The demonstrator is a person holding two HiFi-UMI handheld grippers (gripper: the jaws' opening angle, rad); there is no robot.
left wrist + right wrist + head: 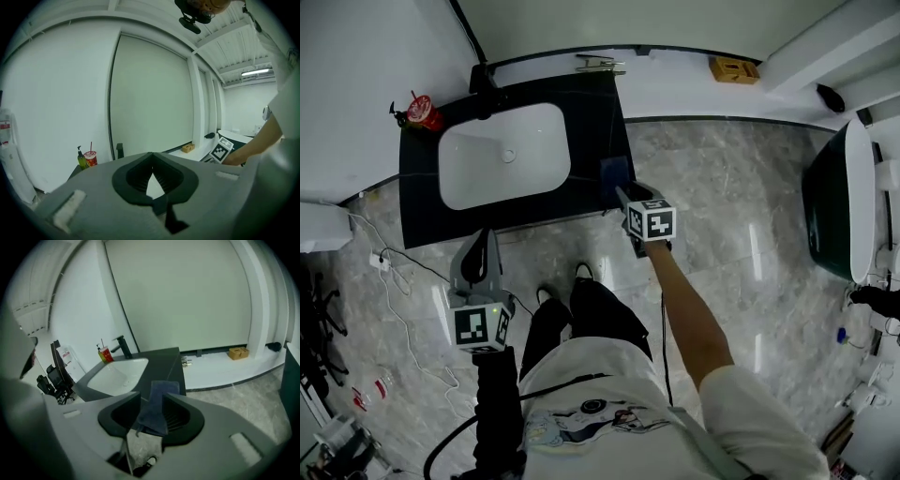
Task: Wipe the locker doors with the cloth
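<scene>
A dark blue cloth [614, 176] lies over the front right edge of the black counter [422, 211], and part of it hangs down. My right gripper [622, 195] is at that edge. In the right gripper view the cloth [158, 405] sits between the jaws of my right gripper [151, 398], which stand apart and do not squeeze it, so the gripper is open. My left gripper [484, 240] is held lower left, away from the counter, pointing up. Its jaws [151, 154] meet at the tips with nothing in them. No locker doors show in any view.
A white sink [502, 155] is set in the counter, with a black tap [483, 82] and a red cup [422, 112] behind it. A small cardboard box [733, 68] sits on the white ledge. A dark tub [827, 202] stands at the right; cables [394, 281] trail over the marble floor at the left.
</scene>
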